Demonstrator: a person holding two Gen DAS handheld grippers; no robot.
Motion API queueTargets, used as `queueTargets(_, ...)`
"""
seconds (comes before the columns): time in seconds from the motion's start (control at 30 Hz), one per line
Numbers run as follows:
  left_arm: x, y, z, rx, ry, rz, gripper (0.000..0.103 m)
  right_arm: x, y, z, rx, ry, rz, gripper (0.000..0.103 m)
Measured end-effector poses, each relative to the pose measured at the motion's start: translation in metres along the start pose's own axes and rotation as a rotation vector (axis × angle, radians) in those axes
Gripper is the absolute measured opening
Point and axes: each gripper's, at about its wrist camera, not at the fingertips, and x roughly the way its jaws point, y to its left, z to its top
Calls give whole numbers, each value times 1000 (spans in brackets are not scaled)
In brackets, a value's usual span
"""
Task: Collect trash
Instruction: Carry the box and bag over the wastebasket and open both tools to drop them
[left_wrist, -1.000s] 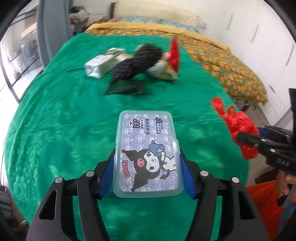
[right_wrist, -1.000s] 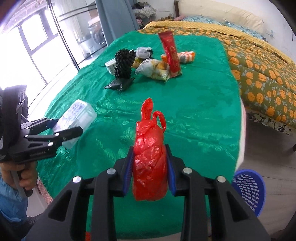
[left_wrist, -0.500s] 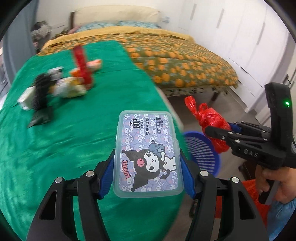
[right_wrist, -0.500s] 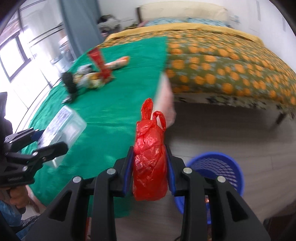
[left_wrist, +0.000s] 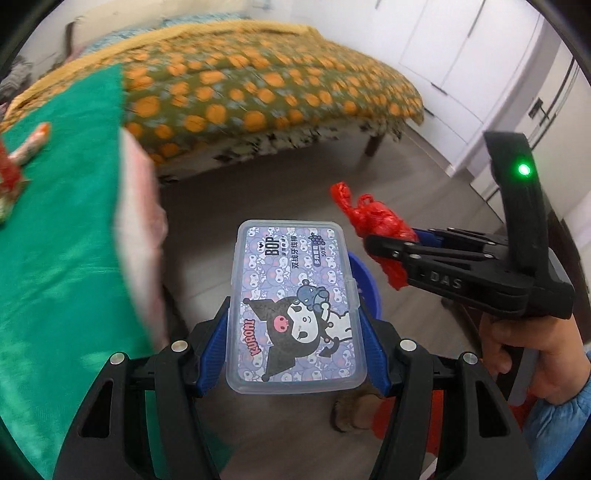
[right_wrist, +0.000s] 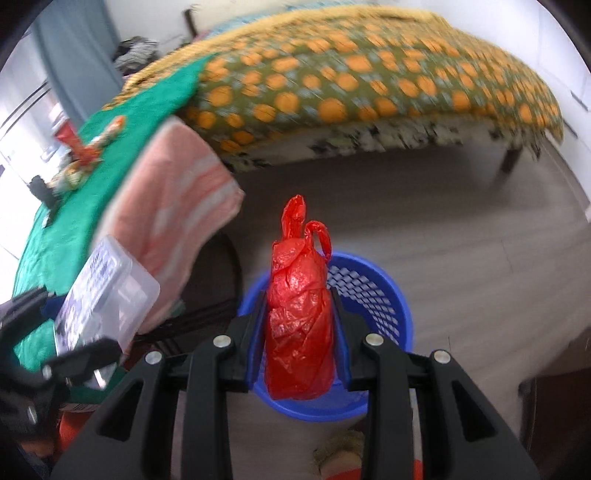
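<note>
My left gripper (left_wrist: 295, 336) is shut on a clear plastic floss-pick box (left_wrist: 295, 306) with a purple cartoon label, held off the table's edge above the floor. My right gripper (right_wrist: 299, 332) is shut on a crumpled red plastic bag (right_wrist: 297, 317) and hangs right over a blue mesh waste basket (right_wrist: 373, 291). In the left wrist view the red bag (left_wrist: 373, 225) and the right gripper (left_wrist: 391, 251) sit to the right, held by a hand (left_wrist: 532, 347); only a sliver of the basket (left_wrist: 365, 280) shows behind the box. The box (right_wrist: 107, 291) also appears at the left of the right wrist view.
A green-covered table (left_wrist: 55, 240) with a pink striped towel (right_wrist: 173, 221) at its edge lies to the left, with more wrappers (right_wrist: 85, 155) on it. A bed with an orange-dotted cover (right_wrist: 369, 81) stands behind. Grey floor (right_wrist: 480, 258) surrounds the basket; white cupboards (left_wrist: 461, 66) are at the right.
Both grippers have swung right, off the green table and down toward the floor, each still gripping its item. The blue basket now lies directly under the red bag.
</note>
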Motion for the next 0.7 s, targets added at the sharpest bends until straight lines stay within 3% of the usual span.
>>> queueTargets(0.2,68,-18,6,19,65,15,62,31,-46,1,99,64,13,31)
queueTargets(0.5,144,-12,5,15,140,11,63,68,-71,-3,145,103,50,34)
queueTargets(0.6,164,-12,1,32,126,36,88,81,-79,-3,162,109,39,81)
queueTargets(0.7,167,-9,-3,29,119,61,89,80,-87,0,186,89,31,81)
